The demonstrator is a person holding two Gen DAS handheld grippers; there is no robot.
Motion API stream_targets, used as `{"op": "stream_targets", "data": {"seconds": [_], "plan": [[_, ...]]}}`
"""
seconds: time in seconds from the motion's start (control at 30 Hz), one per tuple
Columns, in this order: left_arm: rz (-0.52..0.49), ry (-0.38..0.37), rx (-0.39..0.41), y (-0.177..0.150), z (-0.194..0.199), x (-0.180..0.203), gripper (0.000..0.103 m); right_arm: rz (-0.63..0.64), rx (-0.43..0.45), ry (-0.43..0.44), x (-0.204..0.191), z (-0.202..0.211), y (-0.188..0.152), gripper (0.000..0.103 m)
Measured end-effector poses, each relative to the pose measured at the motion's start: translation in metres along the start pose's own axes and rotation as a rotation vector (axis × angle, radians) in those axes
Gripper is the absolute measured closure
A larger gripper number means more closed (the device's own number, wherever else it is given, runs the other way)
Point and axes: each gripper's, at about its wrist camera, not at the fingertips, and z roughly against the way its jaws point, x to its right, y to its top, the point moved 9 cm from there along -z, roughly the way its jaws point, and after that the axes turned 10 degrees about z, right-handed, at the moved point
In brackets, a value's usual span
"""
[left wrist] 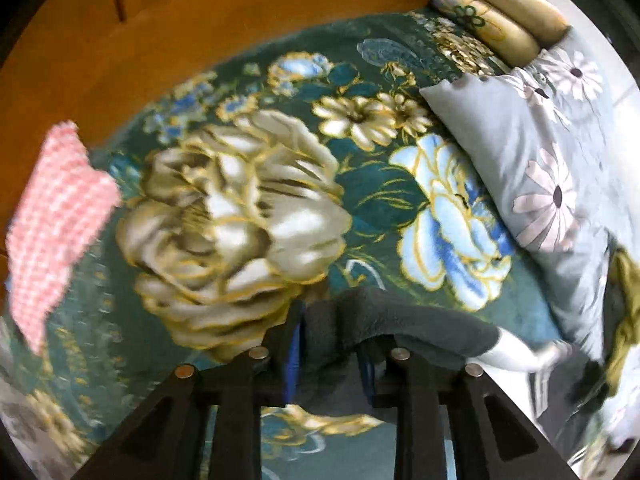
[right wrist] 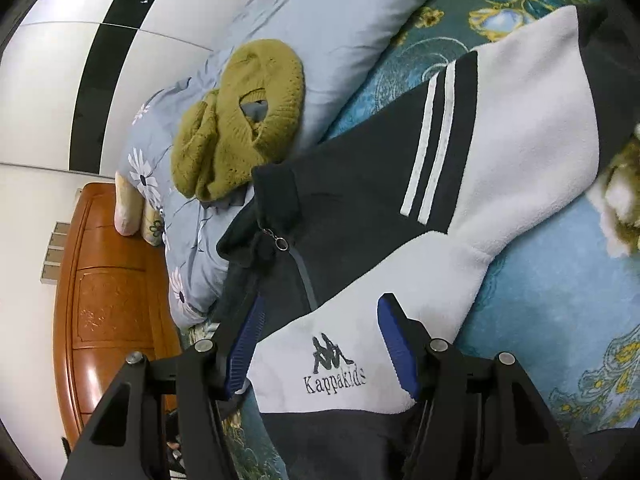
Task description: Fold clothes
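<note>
A navy and white fleece jacket (right wrist: 360,200) with a zip collar and a Kappakids logo (right wrist: 334,364) lies spread on the floral blanket (right wrist: 540,300). My right gripper (right wrist: 320,344) is open, its blue pads (right wrist: 244,344) standing wide apart on either side of the white chest panel. In the left wrist view, a dark end of the jacket (left wrist: 400,320) fills the gap between the pads. My left gripper (left wrist: 330,360) is shut on that fabric and holds it above the blanket (left wrist: 240,200). A white part of the jacket (left wrist: 516,352) trails off to the right.
An olive knitted garment (right wrist: 240,120) rests on a grey flowered pillow (right wrist: 320,20) beside the jacket's collar. A pink checked cloth (left wrist: 56,220) lies at the blanket's left edge. Two rolled bolsters (left wrist: 500,20) sit at the far end. An orange wooden bed frame (right wrist: 108,280) borders the bed.
</note>
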Motion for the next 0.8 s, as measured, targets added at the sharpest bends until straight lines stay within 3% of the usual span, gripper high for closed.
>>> {"op": "stream_targets", "data": {"seconds": [0.07, 0.1, 0.4, 0.53, 0.6, 0.67, 0.8], "plan": [[0.056, -0.040, 0.012, 0.001, 0.000, -0.004, 0.041, -0.014, 0.006, 0.000, 0.004, 0.001, 0.000, 0.042], [0.103, -0.055, 0.022, 0.002, 0.000, -0.012, 0.037, -0.025, 0.009, 0.003, 0.005, 0.001, 0.000, 0.042], [0.279, -0.048, -0.069, -0.043, -0.042, -0.055, 0.037, 0.007, -0.037, -0.027, 0.004, -0.012, -0.005, 0.042], [0.366, -0.023, -0.009, -0.039, -0.042, -0.051, 0.039, 0.024, -0.044, -0.037, 0.003, -0.013, -0.007, 0.042], [0.334, -0.009, 0.000, -0.036, -0.044, -0.040, 0.071, 0.003, -0.032, -0.019, 0.005, -0.011, -0.006, 0.042], [0.322, 0.011, 0.005, -0.035, -0.042, -0.031, 0.084, -0.009, -0.022, -0.003, 0.006, -0.008, -0.006, 0.042], [0.280, -0.084, 0.086, -0.021, 0.000, 0.004, 0.086, -0.019, -0.004, 0.025, 0.004, -0.002, -0.004, 0.042]]}}
